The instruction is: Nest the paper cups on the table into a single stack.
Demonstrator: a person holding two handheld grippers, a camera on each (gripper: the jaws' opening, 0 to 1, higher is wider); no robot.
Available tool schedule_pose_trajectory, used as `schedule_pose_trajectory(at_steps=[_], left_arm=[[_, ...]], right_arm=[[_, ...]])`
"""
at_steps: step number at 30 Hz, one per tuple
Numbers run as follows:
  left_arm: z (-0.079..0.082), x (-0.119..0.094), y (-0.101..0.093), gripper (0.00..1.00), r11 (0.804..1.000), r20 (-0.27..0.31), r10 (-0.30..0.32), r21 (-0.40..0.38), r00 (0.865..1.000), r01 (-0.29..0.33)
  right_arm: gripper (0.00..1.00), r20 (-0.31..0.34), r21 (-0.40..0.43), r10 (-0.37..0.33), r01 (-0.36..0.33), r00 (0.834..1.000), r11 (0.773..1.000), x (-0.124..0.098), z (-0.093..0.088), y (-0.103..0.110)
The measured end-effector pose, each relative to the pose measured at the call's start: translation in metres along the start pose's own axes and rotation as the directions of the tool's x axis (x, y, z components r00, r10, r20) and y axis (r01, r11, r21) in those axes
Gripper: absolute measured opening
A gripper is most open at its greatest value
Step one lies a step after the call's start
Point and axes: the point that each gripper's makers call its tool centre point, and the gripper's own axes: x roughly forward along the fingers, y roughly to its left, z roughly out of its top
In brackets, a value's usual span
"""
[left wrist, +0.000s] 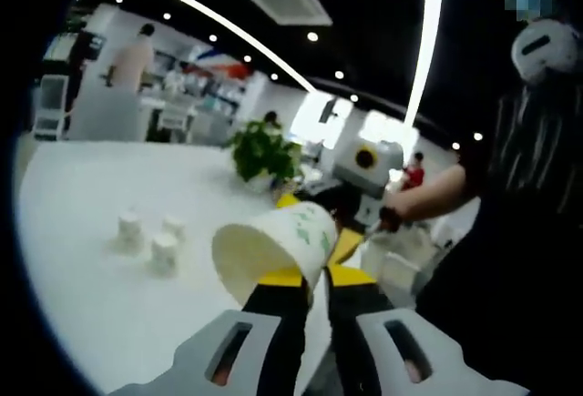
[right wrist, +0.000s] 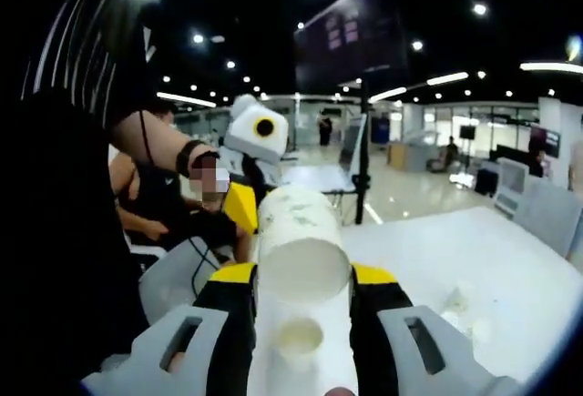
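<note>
Three loose cups [left wrist: 150, 237] dot the table [left wrist: 82, 305]; each gripper [left wrist: 305, 273] [right wrist: 303, 273] clamps a cup [left wrist: 273, 250] [right wrist: 299, 250].

1. White paper cup with a green printed pattern [left wrist: 278, 250], left gripper view: the print is too blurred to read as letters or a brand.
2. Dark hanging display screen [right wrist: 351, 36], right gripper view: it carries small pale and reddish panels; no characters resolve.
3. White paper cup stack [right wrist: 301, 259], right gripper view: faint marks, nothing legible.
</note>
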Motion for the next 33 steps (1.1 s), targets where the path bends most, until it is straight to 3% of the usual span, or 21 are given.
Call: schedule_pose_trajectory(at_steps=[15,20,25,33], left_arm=[[-0.003,0.005,0.003,0.0,0.999,-0.064,0.002,0.035,0.998,0.001],[-0.003,0.004,0.01,0.0,0.996,-0.095,0.037,0.082,0.995,-0.029],[0.0,0.001,0.016,0.0,0.997,-0.081,0.052,0.061,0.995,-0.047],[-0.005,0.001,0.015,0.0,0.997,-0.109,0.054,0.064,0.993,-0.048]], right_arm=[[0.39,-0.011,-0.023,-0.037,0.037,0.999,0.999,-0.003,-0.003,-0.001],[0.42,0.008,0.024,-0.09,0.09,0.996,0.996,-0.008,-0.006,-0.002],[0.42,0.025,0.071,-0.145,0.143,0.989,0.987,-0.018,-0.016,-0.003],[0.42,0.043,0.118,-0.218,0.212,0.975,0.97,-0.037,-0.027,-0.008]])
